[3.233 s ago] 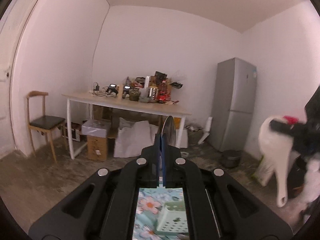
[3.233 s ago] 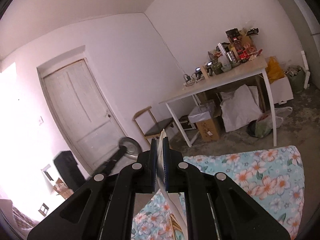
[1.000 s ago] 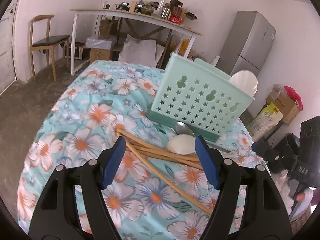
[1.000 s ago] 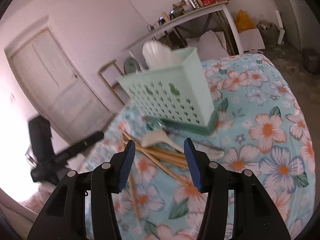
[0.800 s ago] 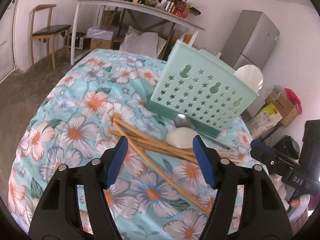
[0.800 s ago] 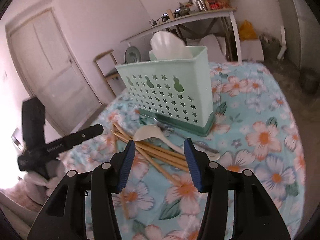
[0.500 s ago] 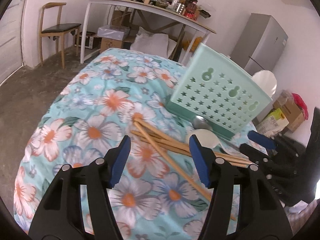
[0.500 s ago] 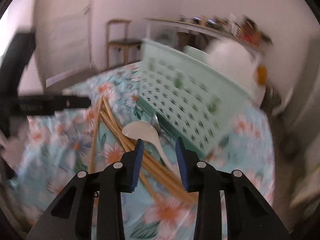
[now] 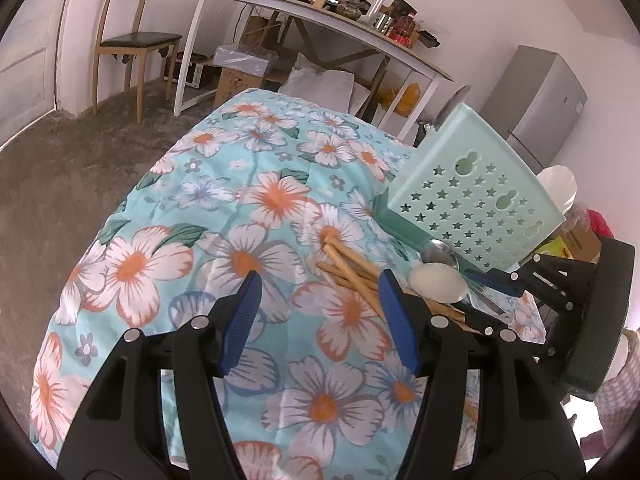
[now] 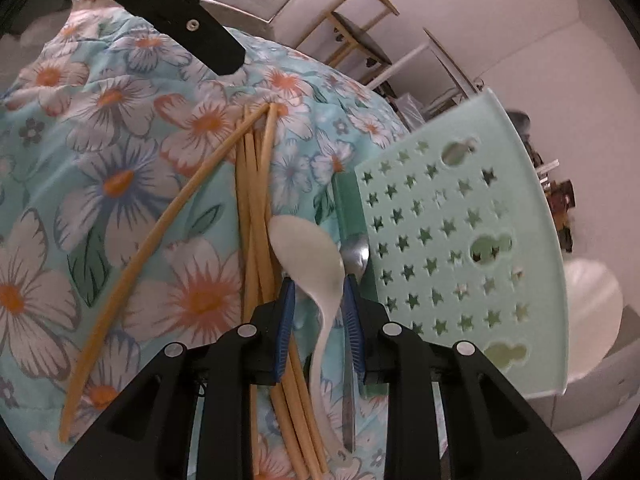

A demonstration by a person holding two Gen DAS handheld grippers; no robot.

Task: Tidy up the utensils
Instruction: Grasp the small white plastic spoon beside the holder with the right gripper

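Your right gripper (image 10: 318,300) just closing around the glossy white spoon (image 10: 310,256), pads not yet pressing, beside smooth bamboo chopsticks (image 10: 256,208), near the star-punched mint caddy (image 10: 460,240), your left gripper (image 9: 320,312) spread, empty, above floral cloth (image 9: 200,208).

The tablecloth (image 9: 248,216) is light blue with white-and-orange flowers. On it, the utensil caddy (image 10: 460,248) is mint green with star-shaped cutouts and a darker green base. Beside the caddy lie tan chopsticks (image 10: 256,216), a white spoon (image 10: 312,256) and a silver spoon (image 10: 356,256).
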